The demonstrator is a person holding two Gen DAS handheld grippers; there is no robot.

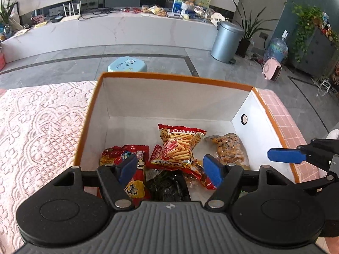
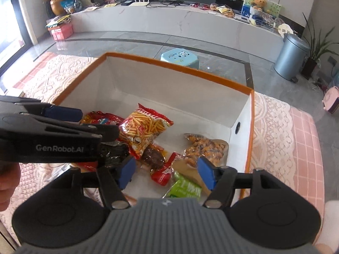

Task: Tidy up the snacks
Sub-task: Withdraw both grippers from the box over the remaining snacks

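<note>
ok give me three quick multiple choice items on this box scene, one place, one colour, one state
1. Where is the fries bag?
A. inside the box
B. on the lace cloth
C. on the stool

2. What colour is the box's rim?
A. green
B. orange
C. black

3. How is the left hand-held gripper?
A. shut on a packet
B. shut with nothing in it
C. open with nothing in it

Key: 1 A, the bag lies on the box floor among other snacks. 2 B, an orange band runs along the top edge. 3 C, the blue pads stand apart above the snacks.
</note>
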